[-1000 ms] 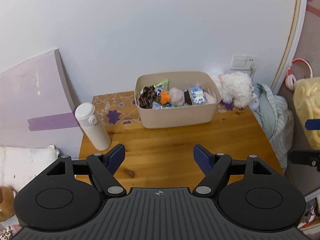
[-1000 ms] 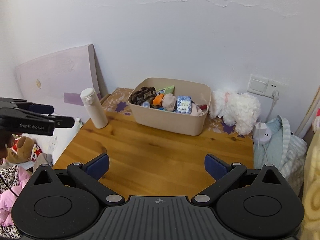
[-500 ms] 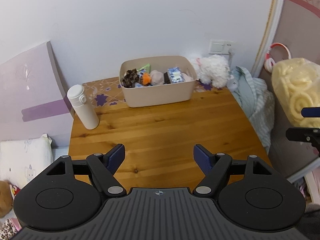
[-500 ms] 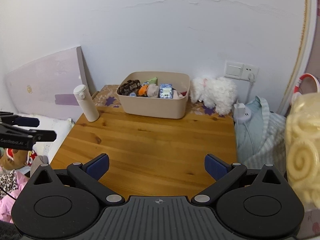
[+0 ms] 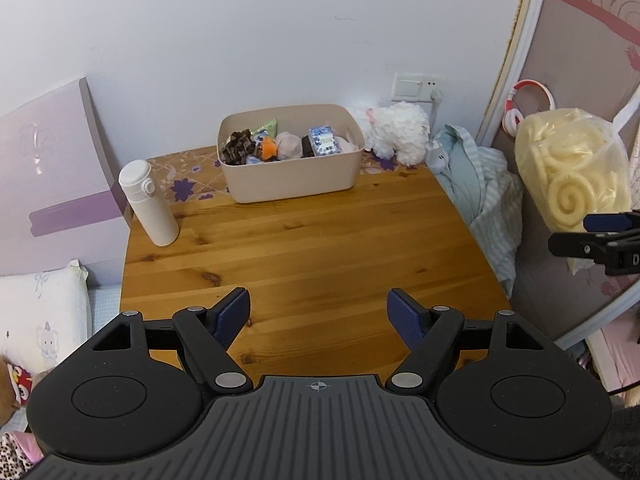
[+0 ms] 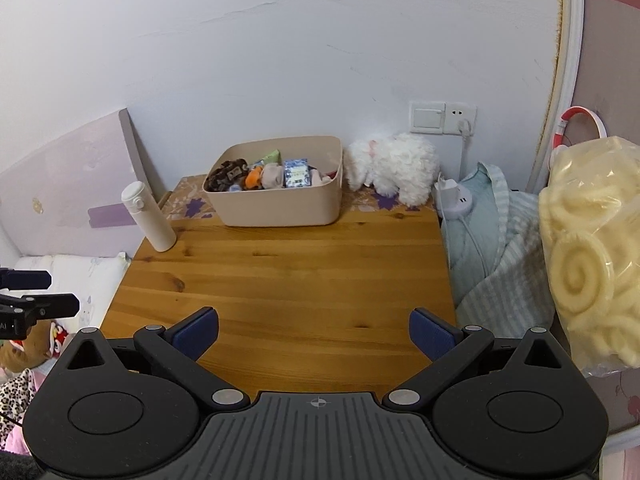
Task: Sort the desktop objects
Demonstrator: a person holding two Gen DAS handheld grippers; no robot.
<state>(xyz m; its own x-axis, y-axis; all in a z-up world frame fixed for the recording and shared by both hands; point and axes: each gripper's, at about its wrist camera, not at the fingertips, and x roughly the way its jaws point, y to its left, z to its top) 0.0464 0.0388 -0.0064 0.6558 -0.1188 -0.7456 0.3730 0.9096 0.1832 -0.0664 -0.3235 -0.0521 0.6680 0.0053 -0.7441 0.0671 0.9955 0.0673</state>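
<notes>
Both grippers have drawn back from the table [image 5: 304, 240]. The left gripper [image 5: 318, 316] and right gripper [image 6: 314, 334] stay spread, nothing between them. The filled bin [image 5: 292, 178] now sits farther ahead, bottle [image 5: 150, 204] ahead-left.

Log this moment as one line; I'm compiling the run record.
left gripper: open, empty | right gripper: open, empty | bin: filled | bottle: upright on table
</notes>
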